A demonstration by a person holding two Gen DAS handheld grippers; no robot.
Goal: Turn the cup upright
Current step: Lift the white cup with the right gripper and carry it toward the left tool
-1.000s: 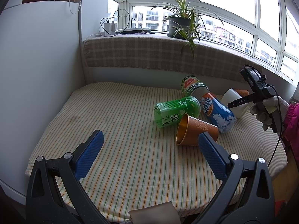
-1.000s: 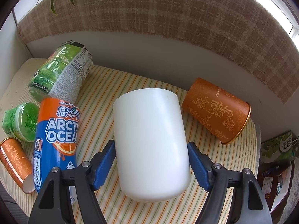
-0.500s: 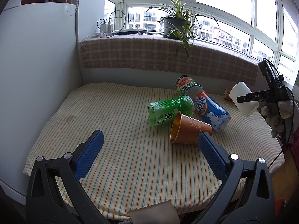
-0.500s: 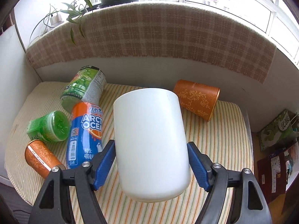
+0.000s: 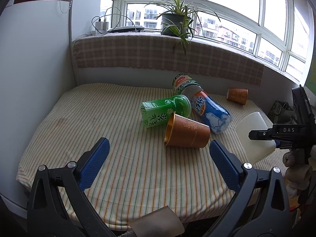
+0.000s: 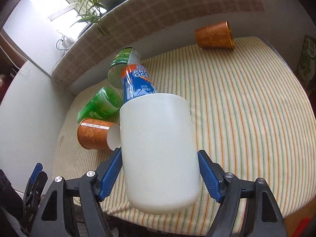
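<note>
1. The right gripper (image 6: 160, 175) holds the white cup (image 6: 159, 154) between its blue pads (image 6: 110, 174), one on each side of the cup's wall.
2. The cup is off the striped cloth (image 6: 246, 102), held tilted in the air near the cloth's right front part.
3. In the left wrist view the cup (image 5: 254, 136) slants with one end up and to the left, and the right gripper (image 5: 276, 138) crosses it from the right.
4. Which end of the cup is the mouth, I cannot tell from either view.
5. The left gripper (image 5: 158, 167) is spread wide with nothing between its pads (image 5: 94, 164), hovering at the near edge of the cloth (image 5: 98, 118).
6. A copper cup (image 5: 185, 132) lies on its side just past the left gripper, its gold mouth facing left.
7. Touching it from behind is a green bottle (image 5: 164, 111), also lying down.
8. A blue bottle (image 5: 211, 114) lies beside these, its label reading "ARCTIC OCEAN", slanting toward the right front.
9. A green can (image 5: 184, 84) lies just behind the blue bottle's far end.
10. A second copper cup (image 5: 237, 95) lies on its side near the far right, well apart from the cluster.
11. A potted plant (image 5: 175, 21) stands on the window ledge above a checked cloth (image 5: 158, 53).
12. A charger with cables (image 5: 101, 24) sits at the ledge's left end.
</note>
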